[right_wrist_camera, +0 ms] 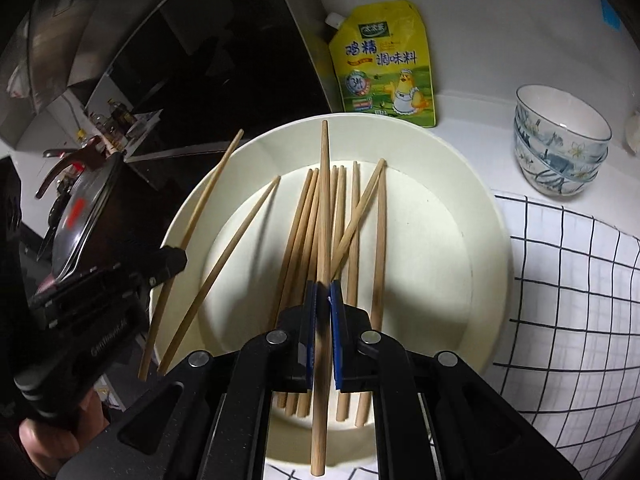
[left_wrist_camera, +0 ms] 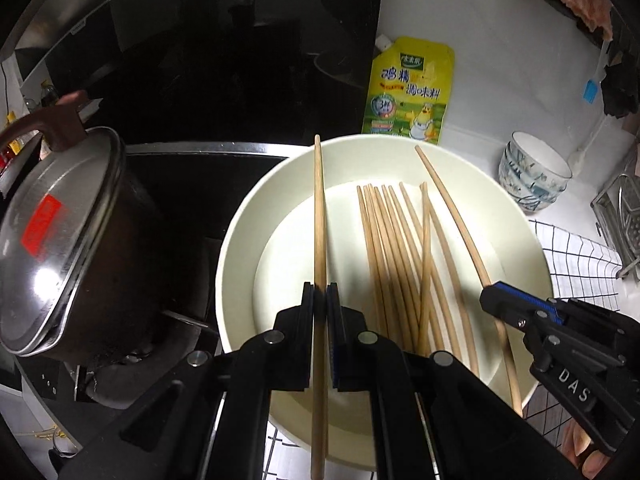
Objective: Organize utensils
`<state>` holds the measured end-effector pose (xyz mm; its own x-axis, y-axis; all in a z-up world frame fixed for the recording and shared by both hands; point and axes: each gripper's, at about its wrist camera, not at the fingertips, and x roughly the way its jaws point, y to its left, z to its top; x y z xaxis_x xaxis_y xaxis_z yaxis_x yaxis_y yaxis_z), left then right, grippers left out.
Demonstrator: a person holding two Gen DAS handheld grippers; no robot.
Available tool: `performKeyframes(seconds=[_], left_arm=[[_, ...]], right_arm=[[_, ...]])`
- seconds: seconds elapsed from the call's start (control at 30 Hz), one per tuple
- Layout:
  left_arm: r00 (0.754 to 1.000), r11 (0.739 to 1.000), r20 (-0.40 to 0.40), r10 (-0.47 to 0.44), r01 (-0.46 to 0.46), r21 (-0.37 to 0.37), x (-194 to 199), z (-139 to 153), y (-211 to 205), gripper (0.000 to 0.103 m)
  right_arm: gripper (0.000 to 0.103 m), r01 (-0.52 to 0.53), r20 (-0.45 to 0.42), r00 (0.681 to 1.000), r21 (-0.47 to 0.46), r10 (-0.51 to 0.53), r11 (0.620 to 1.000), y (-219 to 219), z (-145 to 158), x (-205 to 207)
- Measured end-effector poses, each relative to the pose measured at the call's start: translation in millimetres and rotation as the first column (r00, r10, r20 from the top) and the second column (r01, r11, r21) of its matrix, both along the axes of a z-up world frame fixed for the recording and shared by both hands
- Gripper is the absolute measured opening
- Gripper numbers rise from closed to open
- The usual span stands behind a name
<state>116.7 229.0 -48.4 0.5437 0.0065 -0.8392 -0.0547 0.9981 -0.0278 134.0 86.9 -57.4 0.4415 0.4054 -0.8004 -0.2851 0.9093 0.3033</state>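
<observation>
A wide white plate (left_wrist_camera: 280, 208) (right_wrist_camera: 440, 240) holds several loose wooden chopsticks (left_wrist_camera: 378, 248) (right_wrist_camera: 352, 220) lying roughly side by side, one of them crossed over the rest. My left gripper (left_wrist_camera: 320, 308) (right_wrist_camera: 178, 256) is shut on one chopstick (left_wrist_camera: 319, 200) (right_wrist_camera: 216, 176), held above the plate's left side with its tip pointing away. My right gripper (right_wrist_camera: 323, 288) (left_wrist_camera: 490, 294) is shut on another chopstick (right_wrist_camera: 325, 184) (left_wrist_camera: 448, 208) over the pile, toward the plate's right side. Both held sticks stick out behind the jaws toward the cameras.
A dark pot with a metal lid (left_wrist_camera: 60, 240) (right_wrist_camera: 76, 224) sits on the black stove to the left. A yellow seasoning pouch (left_wrist_camera: 408, 88) (right_wrist_camera: 384, 68) leans on the wall behind the plate. Stacked patterned bowls (left_wrist_camera: 534, 176) (right_wrist_camera: 560, 140), a checked cloth (left_wrist_camera: 576, 264) (right_wrist_camera: 560, 300) and a metal rack (left_wrist_camera: 620, 216) are on the right.
</observation>
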Motion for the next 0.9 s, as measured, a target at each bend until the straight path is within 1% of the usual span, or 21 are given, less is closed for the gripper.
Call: performKeyframes(seconds=[0.13, 0.17, 0.2, 0.23, 0.27, 0.3, 0.33, 0.37, 0.43, 0.67, 0.9], left_arm=[[1.000, 1.000, -0.011, 0.000, 0.000, 0.002, 4.7, -6.4, 1.0, 0.008], [1.000, 1.000, -0.015, 0.006, -0.006, 0.005, 5.8, -7.6, 1.7, 0.010], [1.000, 1.000, -0.018, 0.013, -0.013, 0.005, 6.0, -8.4, 3.2, 0.014], [1.000, 1.000, -0.018, 0.017, -0.017, 0.000, 5.4, -8.2, 4.6, 0.024], [1.000, 1.000, -0.015, 0.023, -0.023, -0.002, 3.7, -7.3, 5.8, 0.037], [0.999, 1.000, -0.011, 0.031, -0.031, -0.003, 2.3, -6.2, 7.7, 0.045], [0.999, 0.999, -0.002, 0.041, -0.041, -0.004, 0.2, -4.1, 9.8, 0.064], [0.998, 0.999, 0.015, 0.053, -0.053, -0.005, -2.7, -0.5, 12.1, 0.073], [0.998, 0.998, 0.027, 0.062, -0.062, -0.008, -6.3, 4.0, 14.4, 0.074], [0.998, 0.998, 0.024, 0.059, -0.059, -0.002, -14.1, 11.9, 9.7, 0.080], [0.998, 0.999, 0.032, 0.055, -0.054, -0.004, -19.8, 15.6, 3.1, 0.081]], right_arm=[[0.007, 0.022, 0.002, 1.000, -0.018, -0.022, 1.000, 3.1, -3.4, 2.4], [0.007, 0.027, 0.003, 1.000, -0.022, -0.027, 0.999, 3.1, -3.5, 2.7], [0.011, 0.031, 0.005, 1.000, -0.025, -0.031, 0.999, 2.8, -3.0, 2.5], [0.016, 0.035, 0.010, 0.999, -0.024, -0.035, 0.999, 1.8, -2.1, 1.6], [0.025, 0.043, 0.020, 0.999, -0.029, -0.043, 0.999, 0.8, -0.8, 0.5], [0.028, 0.050, 0.028, 0.998, -0.033, -0.050, 0.998, -0.4, 0.1, 0.4], [0.028, 0.059, 0.038, 0.998, -0.037, -0.057, 0.998, -2.3, 1.7, -1.4], [0.028, 0.062, 0.038, 0.997, -0.033, -0.061, 0.998, -4.3, 2.5, -2.3], [0.028, 0.070, 0.043, 0.997, -0.028, -0.069, 0.997, -8.3, 4.3, -4.9], [0.028, 0.087, 0.052, 0.995, -0.037, -0.085, 0.996, -17.6, 9.3, -13.3], [0.031, 0.097, 0.059, 0.994, -0.039, -0.095, 0.994, -25.8, 14.4, -19.4]])
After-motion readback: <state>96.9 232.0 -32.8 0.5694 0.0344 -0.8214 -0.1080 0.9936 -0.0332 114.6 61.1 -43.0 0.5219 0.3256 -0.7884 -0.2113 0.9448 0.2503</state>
